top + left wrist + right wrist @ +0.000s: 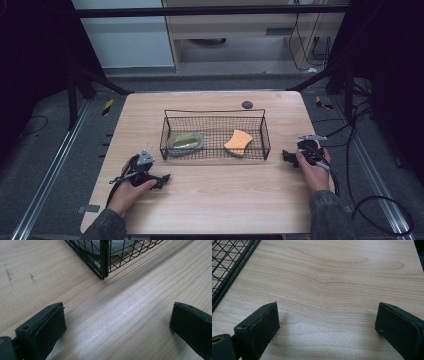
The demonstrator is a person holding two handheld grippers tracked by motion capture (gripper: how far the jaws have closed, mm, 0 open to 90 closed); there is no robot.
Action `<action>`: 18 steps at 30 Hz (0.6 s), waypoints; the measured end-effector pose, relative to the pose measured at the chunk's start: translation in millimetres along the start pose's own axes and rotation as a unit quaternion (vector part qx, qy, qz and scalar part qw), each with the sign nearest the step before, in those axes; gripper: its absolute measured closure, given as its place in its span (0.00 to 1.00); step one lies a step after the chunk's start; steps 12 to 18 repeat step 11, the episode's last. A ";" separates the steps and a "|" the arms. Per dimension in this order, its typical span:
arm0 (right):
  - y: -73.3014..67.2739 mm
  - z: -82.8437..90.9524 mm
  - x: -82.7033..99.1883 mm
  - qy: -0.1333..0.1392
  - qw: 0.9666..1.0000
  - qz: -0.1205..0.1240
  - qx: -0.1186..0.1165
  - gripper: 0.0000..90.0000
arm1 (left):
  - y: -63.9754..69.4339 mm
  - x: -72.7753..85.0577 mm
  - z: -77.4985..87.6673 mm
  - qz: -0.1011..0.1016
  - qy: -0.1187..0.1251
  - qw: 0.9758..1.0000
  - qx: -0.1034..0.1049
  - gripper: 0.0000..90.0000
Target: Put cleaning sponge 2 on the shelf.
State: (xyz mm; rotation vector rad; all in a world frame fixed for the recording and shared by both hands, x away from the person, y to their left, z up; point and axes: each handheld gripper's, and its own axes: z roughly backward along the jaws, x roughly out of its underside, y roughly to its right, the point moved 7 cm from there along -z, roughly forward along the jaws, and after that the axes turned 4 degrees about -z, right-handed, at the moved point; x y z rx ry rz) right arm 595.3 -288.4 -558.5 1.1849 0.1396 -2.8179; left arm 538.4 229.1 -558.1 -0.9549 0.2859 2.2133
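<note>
Both grippers rested on table (210,200), jaws spread, nothing pinched. Left gripper (162,179) parked near front-left corner of wire basket (215,114); right gripper (286,156) just beside basket's right end. Orange sponge (238,142) seen lying in basket's right half, green dish (185,143) in left half, well apart. Sponge judged light, soft, squashy – best taken across narrow waist, from above. Dish judged stiff, maybe slippery – rim to be gripped. Basket wall to be cleared on entry.

basket (215,134) mid-table (215,200) | dish (185,143) left, sponge (238,142) right inside
</note>
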 end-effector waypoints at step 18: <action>-9.9 7.6 9.6 0.008 0.999 0.021 -0.024 0.05 | -0.2 -0.1 -0.1 0.000 0.000 1.000 0.000 0.00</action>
